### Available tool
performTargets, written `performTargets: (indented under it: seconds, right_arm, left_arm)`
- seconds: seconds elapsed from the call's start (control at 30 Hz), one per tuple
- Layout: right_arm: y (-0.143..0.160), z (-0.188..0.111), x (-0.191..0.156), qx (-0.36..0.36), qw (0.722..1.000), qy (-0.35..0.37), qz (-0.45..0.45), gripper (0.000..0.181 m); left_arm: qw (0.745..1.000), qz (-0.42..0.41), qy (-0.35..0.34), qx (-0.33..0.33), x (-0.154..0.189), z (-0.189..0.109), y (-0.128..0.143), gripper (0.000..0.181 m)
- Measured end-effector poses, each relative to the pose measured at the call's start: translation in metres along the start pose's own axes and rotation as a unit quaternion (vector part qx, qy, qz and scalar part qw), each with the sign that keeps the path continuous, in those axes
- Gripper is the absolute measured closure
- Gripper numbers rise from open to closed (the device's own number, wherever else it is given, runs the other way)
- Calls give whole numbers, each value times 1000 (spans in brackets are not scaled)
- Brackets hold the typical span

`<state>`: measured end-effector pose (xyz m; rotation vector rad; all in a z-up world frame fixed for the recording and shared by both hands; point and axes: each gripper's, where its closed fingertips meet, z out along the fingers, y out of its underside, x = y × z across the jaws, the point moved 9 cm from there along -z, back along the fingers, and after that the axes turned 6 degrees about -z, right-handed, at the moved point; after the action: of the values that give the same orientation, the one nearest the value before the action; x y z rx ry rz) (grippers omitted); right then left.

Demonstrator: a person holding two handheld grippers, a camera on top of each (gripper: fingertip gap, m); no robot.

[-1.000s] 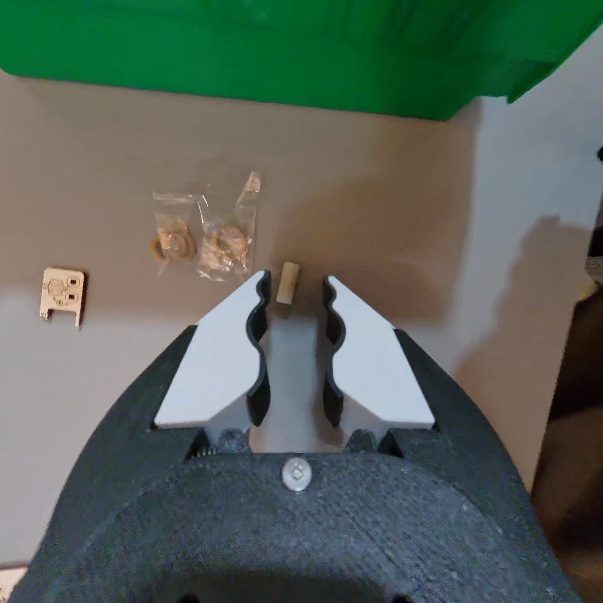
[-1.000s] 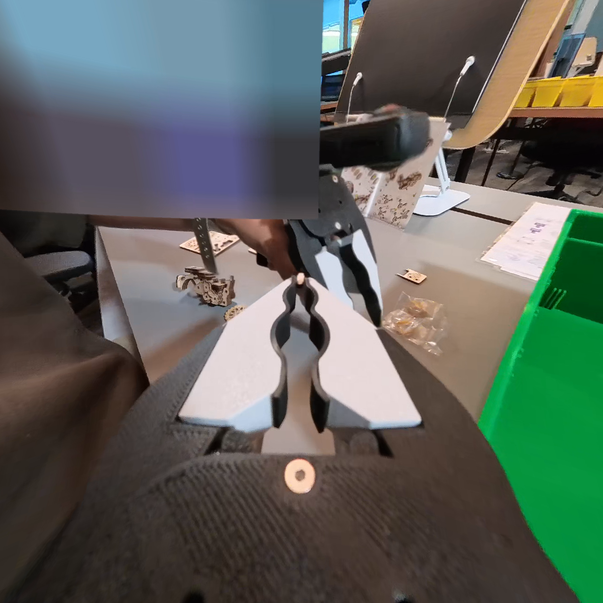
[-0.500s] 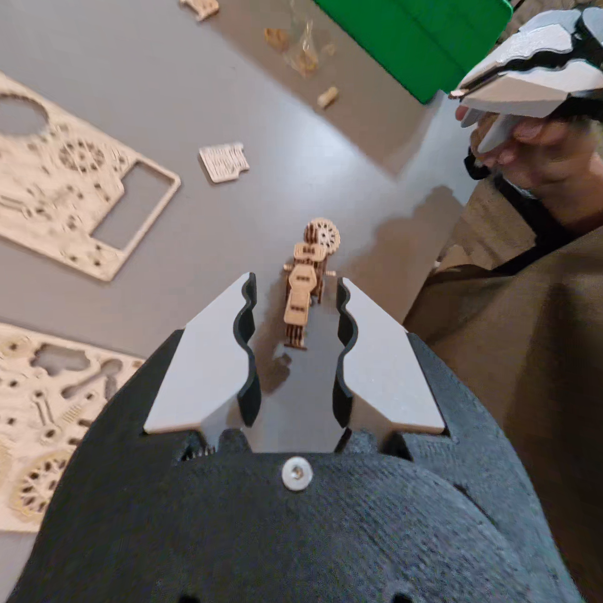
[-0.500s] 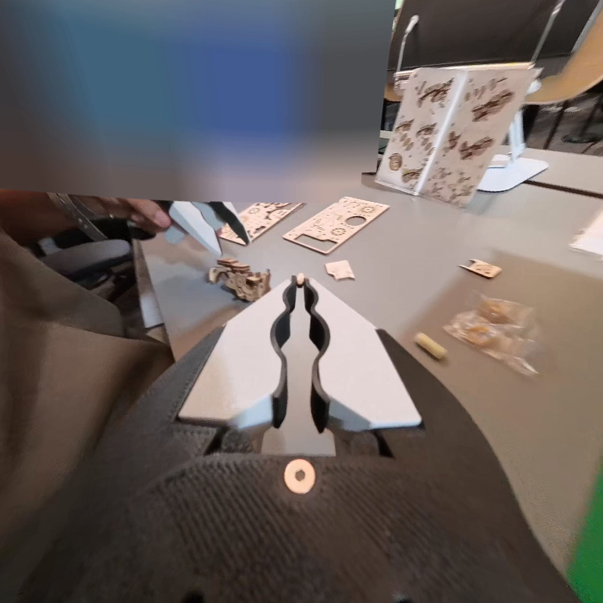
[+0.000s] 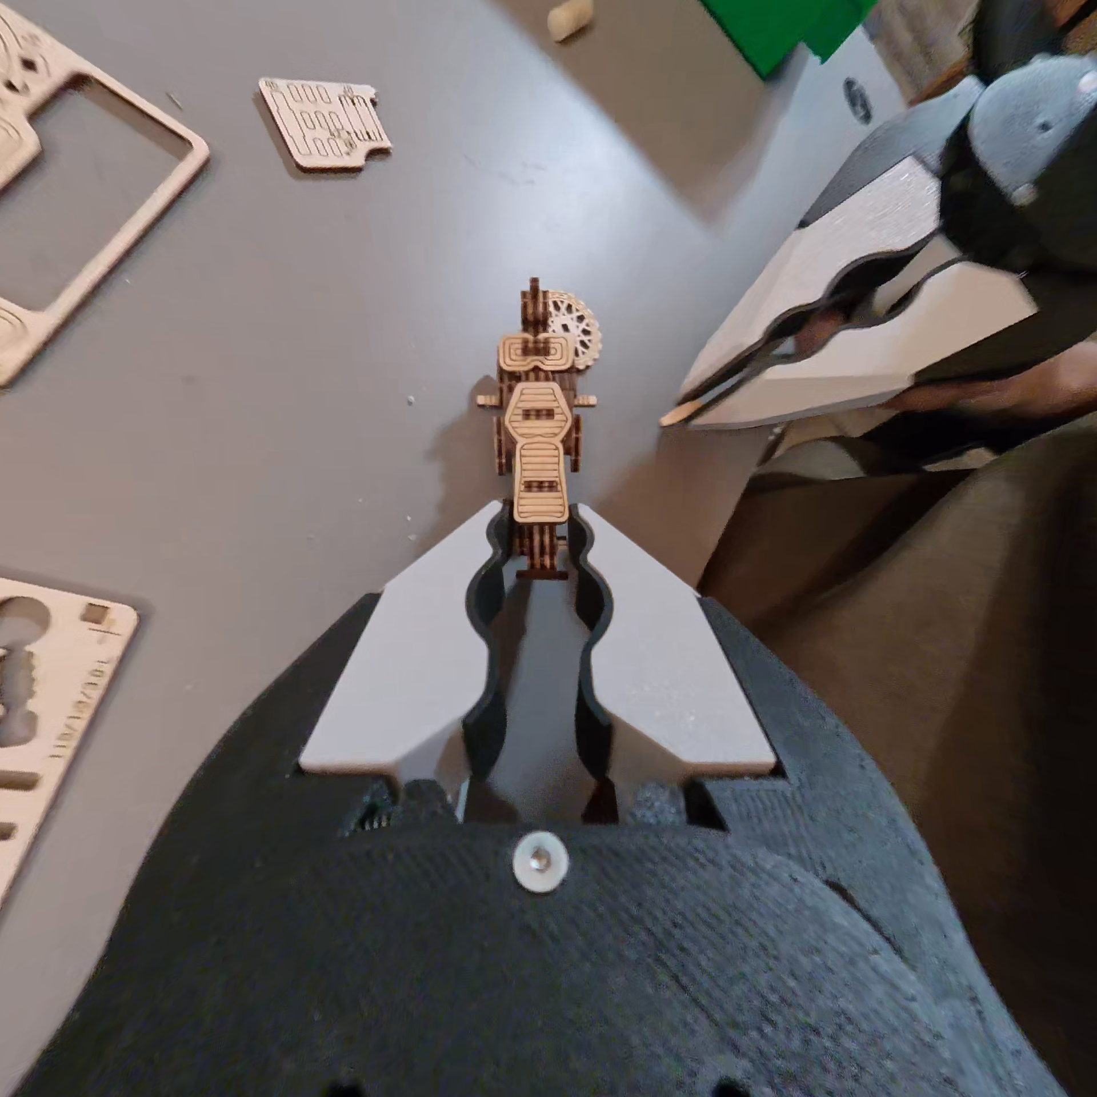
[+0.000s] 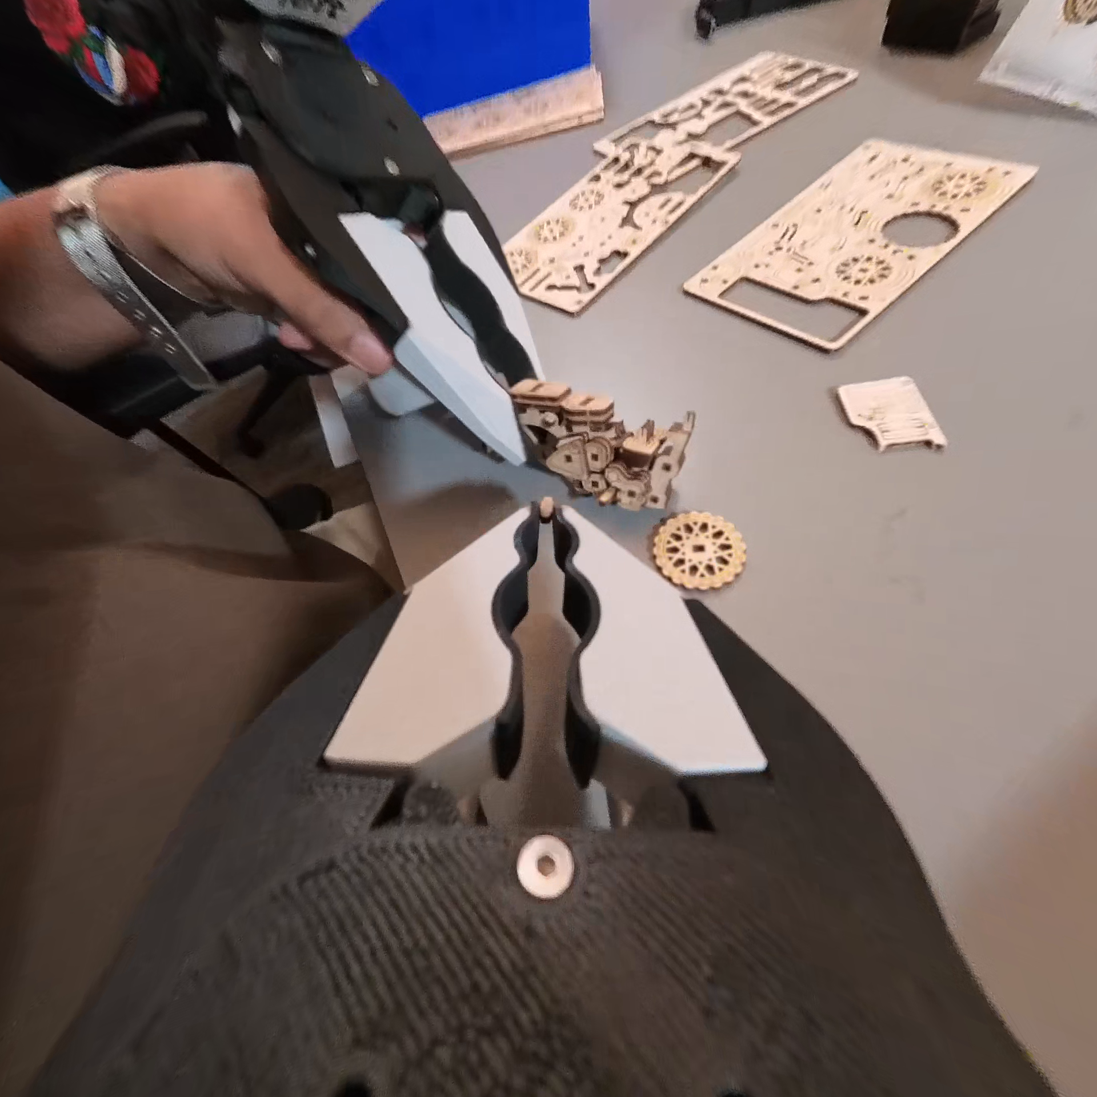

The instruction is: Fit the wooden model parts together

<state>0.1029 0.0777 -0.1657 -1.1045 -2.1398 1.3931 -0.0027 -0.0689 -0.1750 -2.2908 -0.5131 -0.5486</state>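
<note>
A small, partly built wooden model (image 5: pixel 537 427) stands on the grey table, also seen in the right wrist view (image 6: pixel 599 451). My left gripper (image 5: pixel 537 513) has its jaws closed in on the model's rear end; it shows from the side in the right wrist view (image 6: pixel 522 427). A loose wooden gear wheel (image 5: pixel 573 332) lies just beyond the model (image 6: pixel 699 549). My right gripper (image 6: pixel 546 516) is shut on a small wooden pin (image 6: pixel 546 509) and hovers near the model. It shows at the right of the left wrist view (image 5: pixel 688 409).
Laser-cut wooden part sheets (image 6: pixel 861 237) (image 6: pixel 653 178) lie farther back, and others are at the left (image 5: pixel 89 178) (image 5: pixel 47 712). A small wooden card (image 5: pixel 326 127) lies apart. A green bin (image 5: pixel 771 24) and a short dowel (image 5: pixel 570 18) are beyond. The table edge runs close to the model's right. About 5 cm separates my left fingertips from my right. The loose wooden gear wheel (image 5: pixel 573 332) sits 6 cm or so from the ends of my right fingers. My right wrist view (image 6: pixel 692 557) looks at it from another angle.
My left gripper swung from the bags and dowel to the model, moved in and narrowed its jaws around the rear end. My right gripper came down close to the model with the pin.
</note>
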Motion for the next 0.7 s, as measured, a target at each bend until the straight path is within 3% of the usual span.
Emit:
performTargets:
  seconds: [0.1,0.27,0.5,0.7]
  right_arm:
    - [0,9,-5,-27,999,20,-19,179]
    - [1,26,-19,-67,996,23,-55,179]
    - [-4,33,-13,-72,996,14,-44,179]
    - [-7,33,-10,-56,995,49,-66,179]
  left_arm:
    - [997,-52,60,-11,1,-1,7,154]
    - [991,-91,92,25,-3,-4,15,167]
    - [983,-127,118,59,-8,-4,13,168]
    - [943,-238,201,115,-14,-6,12,168]
